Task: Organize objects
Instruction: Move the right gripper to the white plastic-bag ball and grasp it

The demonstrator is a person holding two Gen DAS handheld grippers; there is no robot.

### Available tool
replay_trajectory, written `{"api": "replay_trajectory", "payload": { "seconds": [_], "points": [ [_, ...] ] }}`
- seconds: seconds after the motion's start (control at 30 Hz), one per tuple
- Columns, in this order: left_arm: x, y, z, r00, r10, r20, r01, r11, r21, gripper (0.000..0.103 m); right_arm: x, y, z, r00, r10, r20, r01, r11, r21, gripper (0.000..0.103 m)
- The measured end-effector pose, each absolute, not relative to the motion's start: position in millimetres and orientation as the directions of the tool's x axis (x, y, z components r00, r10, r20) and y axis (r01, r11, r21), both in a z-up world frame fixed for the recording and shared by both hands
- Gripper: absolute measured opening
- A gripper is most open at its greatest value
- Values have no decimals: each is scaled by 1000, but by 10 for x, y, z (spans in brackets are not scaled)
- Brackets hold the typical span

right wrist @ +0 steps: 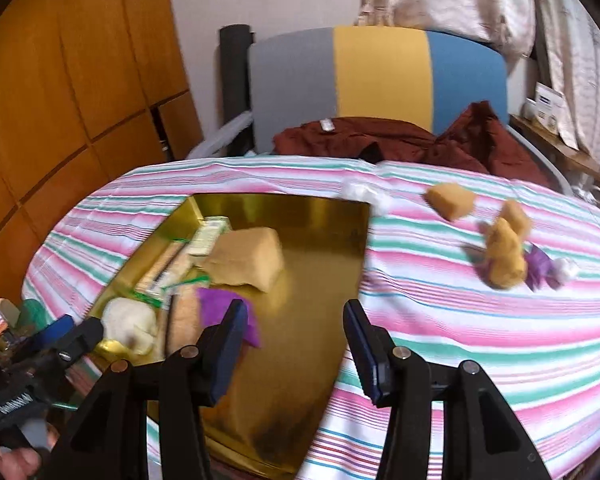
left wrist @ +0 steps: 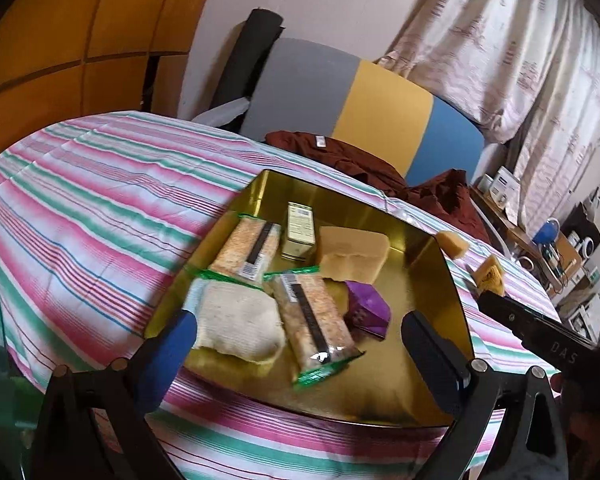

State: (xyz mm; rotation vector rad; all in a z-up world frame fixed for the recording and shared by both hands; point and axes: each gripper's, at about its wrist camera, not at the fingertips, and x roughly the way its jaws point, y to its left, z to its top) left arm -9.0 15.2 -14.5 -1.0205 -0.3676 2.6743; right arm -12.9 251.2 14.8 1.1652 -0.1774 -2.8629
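A gold tray (left wrist: 428, 356) (right wrist: 312, 216) sits on the striped tablecloth. It holds two cracker packs (left wrist: 314, 316), a white cloth pad (left wrist: 236, 320), a small tin box (left wrist: 299, 230), a tan sponge block (left wrist: 352, 254) (right wrist: 246, 258) and a purple packet (left wrist: 368, 306) (right wrist: 220, 304). My left gripper (left wrist: 300, 344) is open and empty over the tray's near side. My right gripper (right wrist: 296, 340) is open and empty above the tray's right edge. Loose tan sponge pieces (right wrist: 452, 200) (right wrist: 504, 258) lie on the cloth to the right.
A purple wrapper (right wrist: 538, 268) and white wads (right wrist: 364, 192) lie among the loose pieces. A dark red garment (right wrist: 400, 140) lies at the table's far edge before a grey, yellow and blue chair (right wrist: 380, 72). A cluttered shelf (left wrist: 540, 232) stands at right.
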Motion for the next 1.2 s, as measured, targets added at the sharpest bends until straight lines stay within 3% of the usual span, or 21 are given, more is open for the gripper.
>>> {"api": "replay_trajectory", "payload": {
  "seconds": [0.63,0.83,1.2],
  "points": [
    [375,1035,-116,-629,500,-596,-466,-856,-225,103,454,4431,-610,-619,140,-773,-438,-878,191,51],
    [475,1340,-110,-577,536,-617,-528,-821,-220,103,456,5008,-627,-629,186,-755,-529,-814,240,58],
    [516,1604,-58,-541,535,-648,-555,-807,-203,103,-307,5729,-322,-639,307,-705,-580,-795,179,62]
  ]
}}
